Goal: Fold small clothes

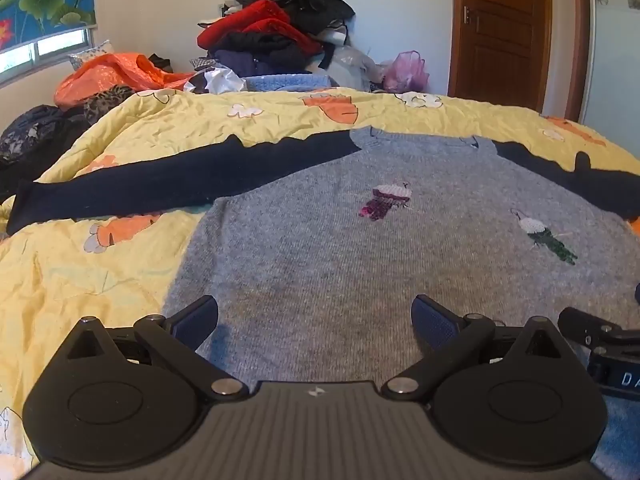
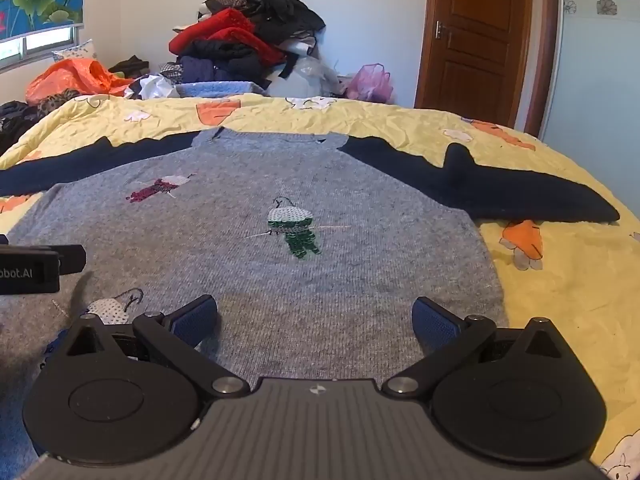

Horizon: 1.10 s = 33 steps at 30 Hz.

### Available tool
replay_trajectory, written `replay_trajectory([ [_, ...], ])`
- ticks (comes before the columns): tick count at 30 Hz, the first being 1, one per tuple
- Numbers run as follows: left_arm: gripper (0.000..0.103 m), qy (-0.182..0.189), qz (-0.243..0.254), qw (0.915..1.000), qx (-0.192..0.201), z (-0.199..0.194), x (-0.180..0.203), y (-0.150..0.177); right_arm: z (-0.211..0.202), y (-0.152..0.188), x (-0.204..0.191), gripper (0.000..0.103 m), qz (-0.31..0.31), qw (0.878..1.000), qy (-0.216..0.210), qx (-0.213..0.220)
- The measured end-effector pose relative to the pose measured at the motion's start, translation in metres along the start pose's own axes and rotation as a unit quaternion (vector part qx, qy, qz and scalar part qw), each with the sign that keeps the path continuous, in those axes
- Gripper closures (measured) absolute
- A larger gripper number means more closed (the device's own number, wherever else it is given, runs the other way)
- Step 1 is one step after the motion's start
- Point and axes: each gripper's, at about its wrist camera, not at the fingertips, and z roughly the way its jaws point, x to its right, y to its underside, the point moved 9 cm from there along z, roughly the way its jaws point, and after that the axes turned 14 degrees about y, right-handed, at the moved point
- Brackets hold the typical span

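A small grey knit sweater [image 1: 360,248] with navy sleeves lies flat, front up, on a yellow quilt [image 1: 100,272]. It also shows in the right wrist view [image 2: 248,256]. Its left sleeve [image 1: 160,184] stretches out to the left, its right sleeve [image 2: 500,192] to the right. My left gripper [image 1: 315,318] is open and empty over the hem's left part. My right gripper [image 2: 315,318] is open and empty over the hem's right part. The two grippers sit side by side; the left one shows at the right view's left edge [image 2: 36,268].
A tall pile of red, black and navy clothes [image 1: 276,28] stands behind the bed. An orange bag [image 1: 116,72] lies at the back left, a pink bag [image 1: 406,70] at the back right. A wooden door [image 1: 504,28] is at the far right.
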Motion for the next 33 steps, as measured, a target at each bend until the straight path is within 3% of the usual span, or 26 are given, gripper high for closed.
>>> replay_trajectory([
  [2, 0.0, -0.002, 0.007, 0.9999, 0.014, -0.005, -0.001, 0.007, -0.001, -0.002, 0.0, 0.0, 0.002, 1.0, 0.003, 0.003],
  [16, 0.0, -0.028, 0.016, 0.9995, -0.007, -0.011, 0.009, 0.003, 0.001, 0.002, -0.001, 0.0, 0.008, 1.0, -0.018, -0.007],
  [33, 0.0, -0.025, 0.019, 0.9993, -0.018, -0.012, 0.015, 0.009, 0.0, 0.005, 0.001, 0.0, 0.011, 1.0, -0.02, -0.01],
])
